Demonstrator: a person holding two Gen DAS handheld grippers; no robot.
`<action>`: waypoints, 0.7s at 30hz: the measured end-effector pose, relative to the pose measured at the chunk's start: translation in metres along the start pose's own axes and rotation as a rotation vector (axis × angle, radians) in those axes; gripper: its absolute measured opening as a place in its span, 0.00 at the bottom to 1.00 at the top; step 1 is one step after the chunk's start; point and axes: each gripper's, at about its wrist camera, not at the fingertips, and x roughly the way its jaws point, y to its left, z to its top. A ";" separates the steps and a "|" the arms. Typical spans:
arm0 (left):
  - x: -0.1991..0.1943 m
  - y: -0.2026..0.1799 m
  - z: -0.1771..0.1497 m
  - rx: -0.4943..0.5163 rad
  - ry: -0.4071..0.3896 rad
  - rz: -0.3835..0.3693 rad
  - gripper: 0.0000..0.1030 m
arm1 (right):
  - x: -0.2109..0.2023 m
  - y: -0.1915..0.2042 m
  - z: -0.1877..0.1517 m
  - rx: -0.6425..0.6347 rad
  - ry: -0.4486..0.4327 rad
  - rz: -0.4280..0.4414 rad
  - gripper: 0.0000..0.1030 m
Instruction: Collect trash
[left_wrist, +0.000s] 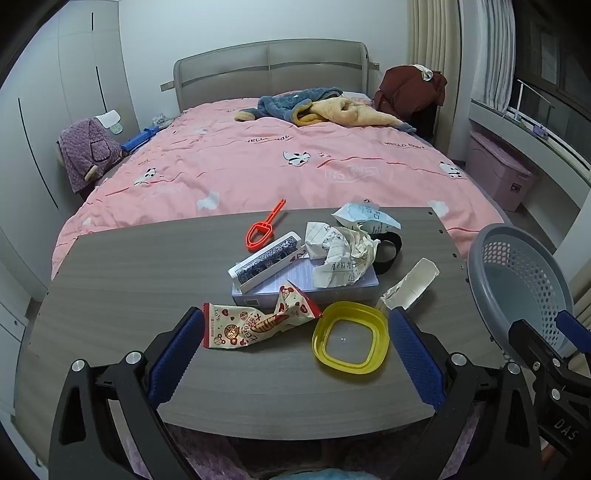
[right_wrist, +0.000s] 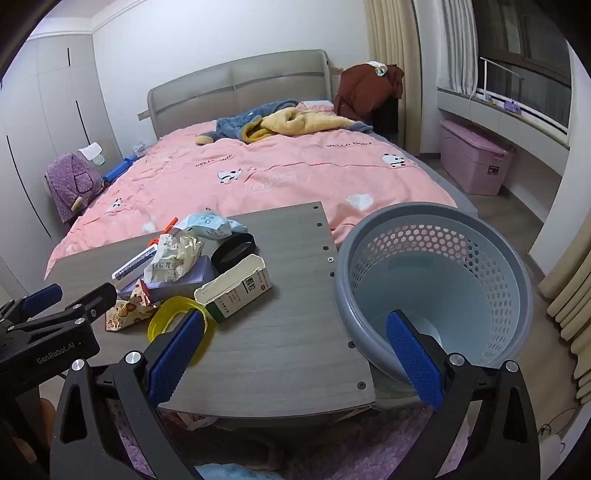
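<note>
Left wrist view: left claw (left_wrist: 291, 354) spread wide, empty, straddling crumpled red-patterned snack wrapper (left_wrist: 255, 325) on grey desk (left_wrist: 129, 280); wrapper's long axis crosswise; right claw (right_wrist: 295, 354) apart, nearer grey perforated basket (right_wrist: 436, 288)

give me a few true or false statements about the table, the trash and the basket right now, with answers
1. The grey basket has trash in it. False: nothing shows inside it.
2. The crumpled paper lies on top of the purple box. True.
3. The left tool is shut on the snack wrapper. False: its jaws stand wide open and grip nothing.
4. The yellow lid lies flat on the table. True.
5. The white carton stands upright. False: it lies on its side.
6. The right tool is open and holds nothing. True.
</note>
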 end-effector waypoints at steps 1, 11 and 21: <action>-0.003 0.004 -0.001 0.000 -0.008 -0.006 0.92 | -0.001 0.000 0.000 0.000 -0.002 0.000 0.94; -0.013 0.009 -0.007 -0.012 -0.028 -0.012 0.92 | -0.001 0.003 -0.001 0.000 -0.005 -0.003 0.94; -0.019 0.012 -0.009 -0.016 -0.041 -0.010 0.92 | -0.011 0.007 -0.001 -0.008 -0.027 -0.003 0.94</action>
